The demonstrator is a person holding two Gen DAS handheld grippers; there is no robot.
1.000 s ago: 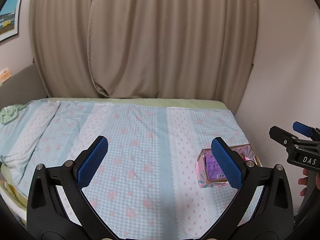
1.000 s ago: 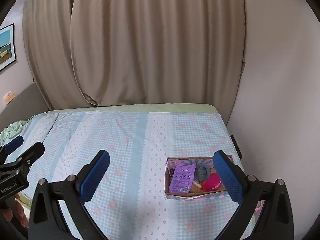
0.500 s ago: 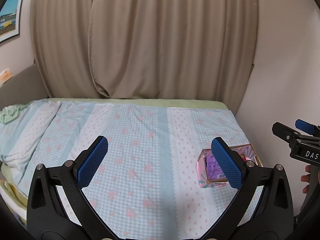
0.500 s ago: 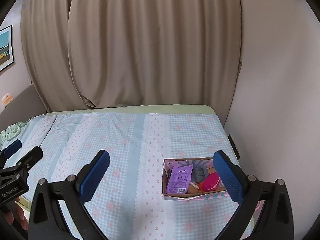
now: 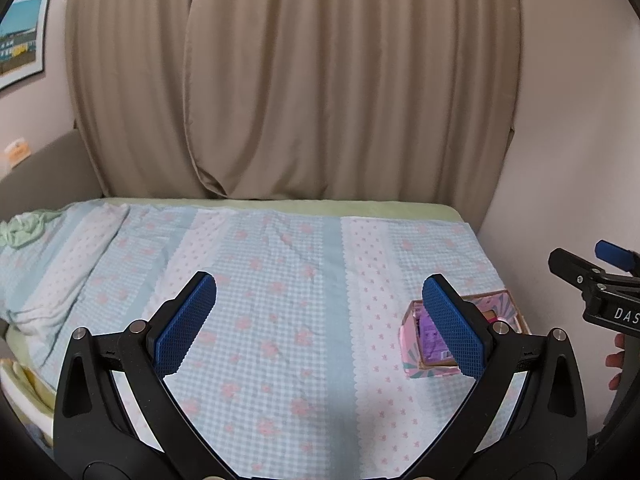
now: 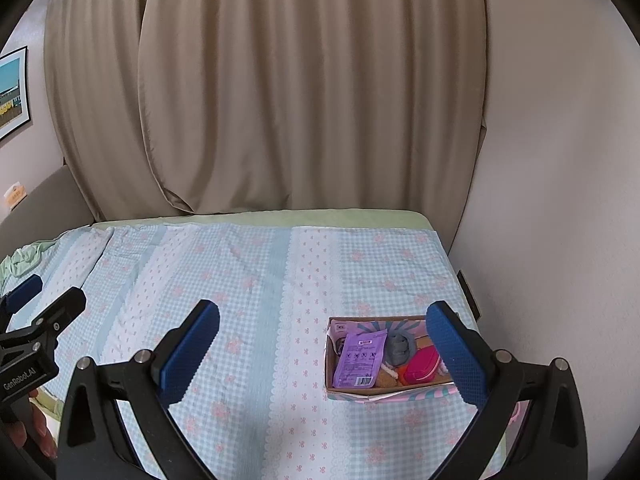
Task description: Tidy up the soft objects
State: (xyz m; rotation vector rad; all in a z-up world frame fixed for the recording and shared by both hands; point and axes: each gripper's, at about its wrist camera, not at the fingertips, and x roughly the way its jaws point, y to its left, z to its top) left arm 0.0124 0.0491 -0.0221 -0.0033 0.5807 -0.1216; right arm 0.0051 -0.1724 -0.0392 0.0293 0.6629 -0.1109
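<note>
A small open cardboard box (image 6: 352, 393) with pink and blue sides sits on the bed near its right edge. It holds a purple packet (image 6: 360, 356), a grey soft item (image 6: 400, 346), a pink pouch (image 6: 422, 366) and a tan item. The box also shows in the left wrist view (image 5: 412, 344), partly behind a finger. My left gripper (image 5: 320, 328) is open and empty above the bed's middle. My right gripper (image 6: 322, 350) is open and empty, above the bed just left of the box.
The bed (image 5: 280, 280) has a blue checked cover with pink flowers. Beige curtains (image 5: 320, 80) hang behind it. A wall (image 6: 560, 200) runs along its right side. A green cloth (image 5: 20, 232) lies bunched at the far left. A framed picture (image 5: 20, 36) hangs left.
Both grippers have drawn back and risen slightly from the bed. The box looks a little smaller and farther in both views. Both stay open.
</note>
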